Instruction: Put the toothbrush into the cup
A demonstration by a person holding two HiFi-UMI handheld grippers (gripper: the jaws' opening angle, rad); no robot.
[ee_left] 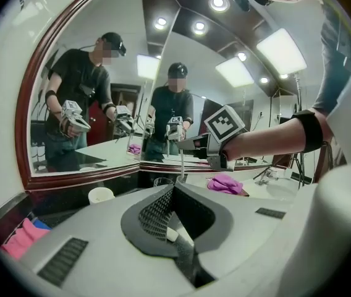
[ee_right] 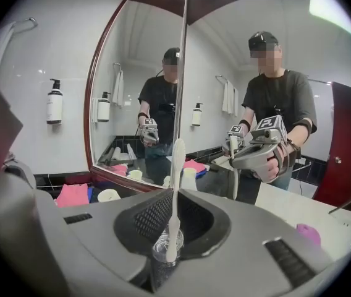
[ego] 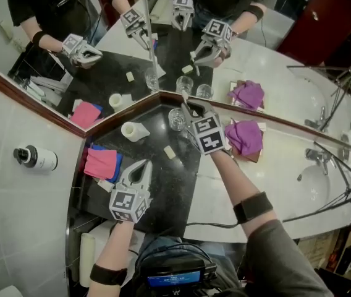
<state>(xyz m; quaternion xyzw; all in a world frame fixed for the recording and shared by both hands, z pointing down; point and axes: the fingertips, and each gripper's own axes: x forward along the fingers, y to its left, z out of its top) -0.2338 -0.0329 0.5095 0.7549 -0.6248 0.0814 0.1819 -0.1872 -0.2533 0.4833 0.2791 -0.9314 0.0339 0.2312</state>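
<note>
- While the left hand-held gripper (ee_left: 174, 189) hovers over the dark worktop (ego: 163, 184) with its jaws pressed together and nothing held between them, the right hand-held gripper (ee_right: 175, 197) is clamped on a white toothbrush (ee_right: 177, 159).
- That toothbrush stands upright in the grip, its upper part rising above the jaw tips and its lower end hanging down.
- Seen from the right gripper view, the lower end lies over the mouth of a clear glass cup (ee_right: 157, 257); whether it is already inside the cup cannot be told.
- Standing on the worktop close to the corner where two mirrors meet, the cup sits just in front of the right hand-held gripper.
- A small white bar (ego: 170, 152) lies on the worktop between the two grippers.
- Left of the cup stands a white paper cup (ego: 132, 130), and nearer the left edge lies a pink cloth (ego: 101, 163).
- On the pale counter to the right rests a purple cloth (ego: 245, 136), with a faucet (ego: 314, 156) further right.
</note>
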